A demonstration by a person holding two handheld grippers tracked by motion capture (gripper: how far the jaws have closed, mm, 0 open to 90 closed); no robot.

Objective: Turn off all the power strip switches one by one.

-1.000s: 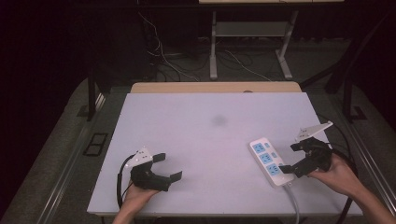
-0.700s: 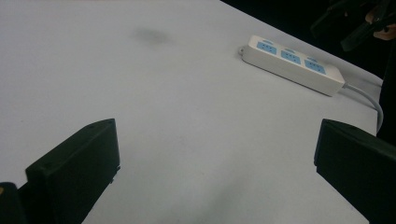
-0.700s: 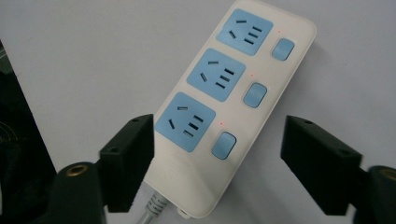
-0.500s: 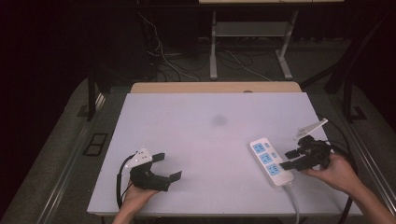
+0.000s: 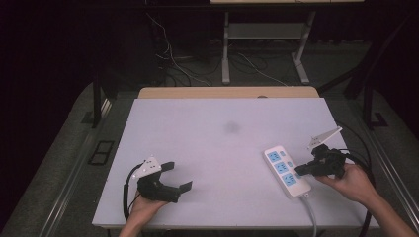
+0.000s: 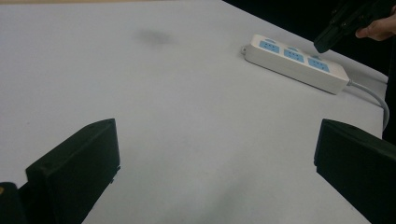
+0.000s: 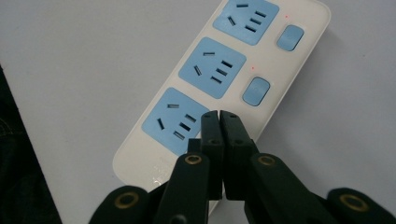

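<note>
I've just closed my right gripper (image 7: 219, 116) on nothing, tips poised to press a switch on the white plastic power strip (image 5: 286, 171) near the table's right edge, while my left gripper (image 5: 173, 177) rests open.

You're in a lab-style test room: bare white tabletop (image 5: 222, 148) under a fixed rig, dark surroundings, grey carpet floor (image 5: 69, 148), loose cables (image 5: 173, 54) trailing behind the far edge, metal legs of another bench (image 5: 226, 49) beyond.
</note>
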